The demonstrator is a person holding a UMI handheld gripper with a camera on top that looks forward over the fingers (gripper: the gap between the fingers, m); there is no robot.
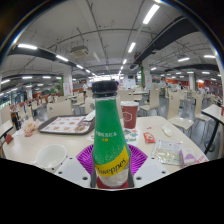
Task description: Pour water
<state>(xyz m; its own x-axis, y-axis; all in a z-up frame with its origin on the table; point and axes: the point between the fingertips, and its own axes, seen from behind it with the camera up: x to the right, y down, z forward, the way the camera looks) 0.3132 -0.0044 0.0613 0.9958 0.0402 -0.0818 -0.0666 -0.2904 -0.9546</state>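
Note:
A green plastic bottle with a green cap and a yellow label stands upright between my fingers, held above the table. My gripper is shut on its lower body, the purple pads pressing on both sides. Just behind the bottle to the right stands a red paper cup on the white table. The bottle's base is hidden below the fingers.
A tray with food lies to the left beyond the fingers. A white bowl sits at the near left, a clear packet at the right. Canteen tables and chairs fill the hall behind.

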